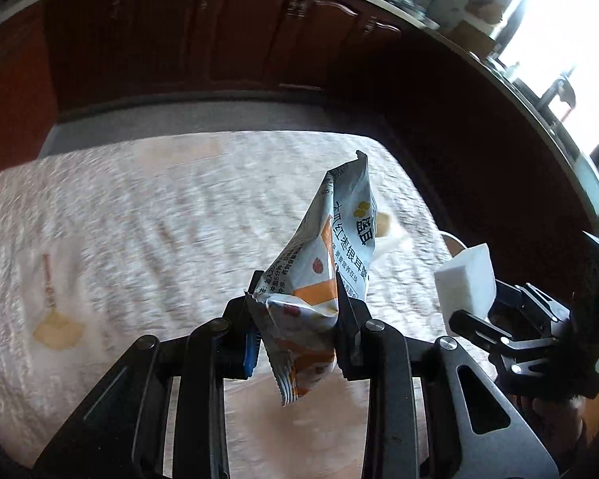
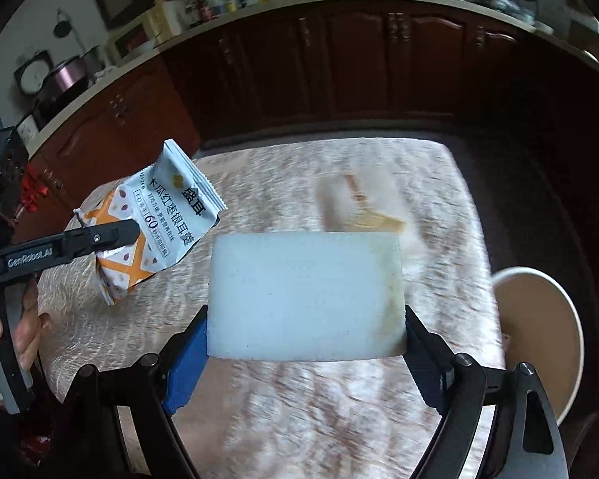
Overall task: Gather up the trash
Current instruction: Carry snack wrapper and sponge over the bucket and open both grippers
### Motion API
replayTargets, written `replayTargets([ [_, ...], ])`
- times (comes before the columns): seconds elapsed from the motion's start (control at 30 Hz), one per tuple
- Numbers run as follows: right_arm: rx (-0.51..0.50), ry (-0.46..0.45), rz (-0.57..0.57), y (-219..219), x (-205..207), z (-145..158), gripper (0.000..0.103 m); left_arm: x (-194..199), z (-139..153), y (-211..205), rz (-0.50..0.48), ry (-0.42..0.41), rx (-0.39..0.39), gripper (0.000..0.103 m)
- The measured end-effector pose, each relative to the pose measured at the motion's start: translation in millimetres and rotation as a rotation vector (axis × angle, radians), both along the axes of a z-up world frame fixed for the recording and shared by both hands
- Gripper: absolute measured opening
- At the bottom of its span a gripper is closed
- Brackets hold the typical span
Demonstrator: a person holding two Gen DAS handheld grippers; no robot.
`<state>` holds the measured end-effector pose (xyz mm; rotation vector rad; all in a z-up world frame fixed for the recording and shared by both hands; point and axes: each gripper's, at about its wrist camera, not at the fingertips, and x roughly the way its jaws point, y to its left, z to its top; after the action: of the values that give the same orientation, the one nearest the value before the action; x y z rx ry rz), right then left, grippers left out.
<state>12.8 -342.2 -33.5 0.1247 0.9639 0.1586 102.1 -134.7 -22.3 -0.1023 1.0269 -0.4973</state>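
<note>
Packet (image 1: 323, 271) above table edge (image 2: 319, 144)

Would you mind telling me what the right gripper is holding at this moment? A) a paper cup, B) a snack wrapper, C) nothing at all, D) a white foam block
D: in the right wrist view, the right gripper has its two fingers pressed on either end of the white foam block, while the snack wrapper sits in the left gripper and the paper cup stands apart on the table.
</note>
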Motion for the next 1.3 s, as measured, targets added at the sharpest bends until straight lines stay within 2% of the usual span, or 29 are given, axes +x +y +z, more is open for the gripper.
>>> replayTargets([
  [0.43, -0.080, 0.021, -0.225, -112, -36, -2, 0.086, -7, 3, -137, -0.179, -0.019, 0.030, 0.027],
  [0.83, -0.054, 0.097, -0.421, -199, -56, -28, 0.087, -7, -20, -252, -0.307, 0.035, 0.016, 0.027],
  [1.0, -0.037, 0.138, -0.481, -225, -60, -43, 0.087, -7, -35, -285, -0.330, 0.068, 0.019, 0.027],
  [1.3, -0.007, 0.186, -0.540, -246, -49, -66, 0.087, -11, -61, -315, -0.349, 0.120, 0.019, 0.029],
])
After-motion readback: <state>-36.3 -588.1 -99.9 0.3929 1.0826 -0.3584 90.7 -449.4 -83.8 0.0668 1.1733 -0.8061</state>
